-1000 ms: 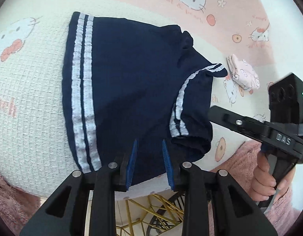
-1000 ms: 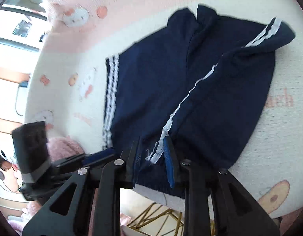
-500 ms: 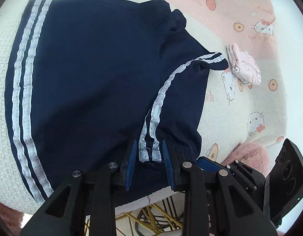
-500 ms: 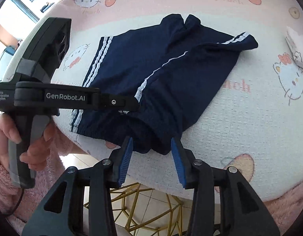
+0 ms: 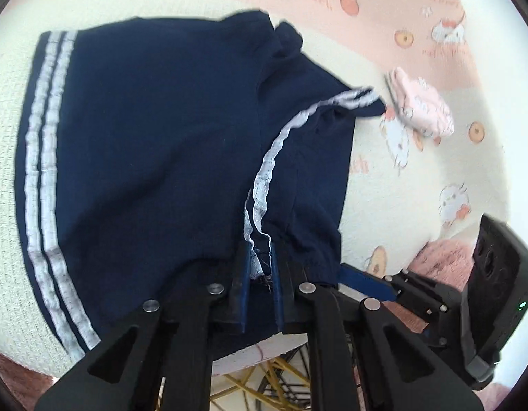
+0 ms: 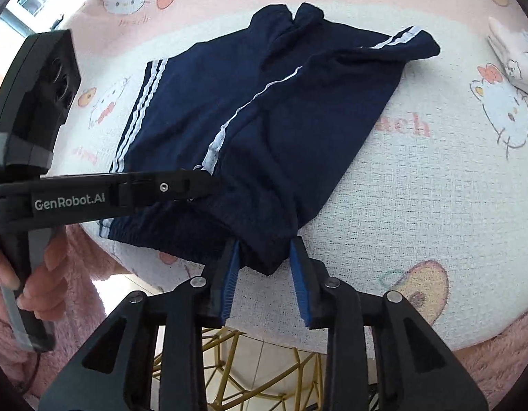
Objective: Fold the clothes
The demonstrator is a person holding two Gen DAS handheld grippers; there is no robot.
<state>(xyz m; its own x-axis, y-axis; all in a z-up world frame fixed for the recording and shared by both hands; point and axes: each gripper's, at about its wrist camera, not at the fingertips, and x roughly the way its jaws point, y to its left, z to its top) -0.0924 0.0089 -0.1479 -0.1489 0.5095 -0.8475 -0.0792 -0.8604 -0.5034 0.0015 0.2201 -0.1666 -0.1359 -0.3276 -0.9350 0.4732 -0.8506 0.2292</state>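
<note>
One fold done: navy shorts (image 6: 264, 120) lie halved on the table (image 6: 418, 205).
Left gripper (image 5: 260, 267): pinching the waistband at the white stripe.
Right gripper (image 6: 265, 267): spread around the waistband corner.
Left: further folding, by my guess.

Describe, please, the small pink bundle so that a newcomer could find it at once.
Start from the cartoon-cat cloth covering the table, then find the navy shorts spread on it. Just past the striped corner of the shorts that points away from the grippers lies the pink bundle, apart from them. It is the only small, pale, folded piece; the shorts are large, dark and white-striped.
</note>
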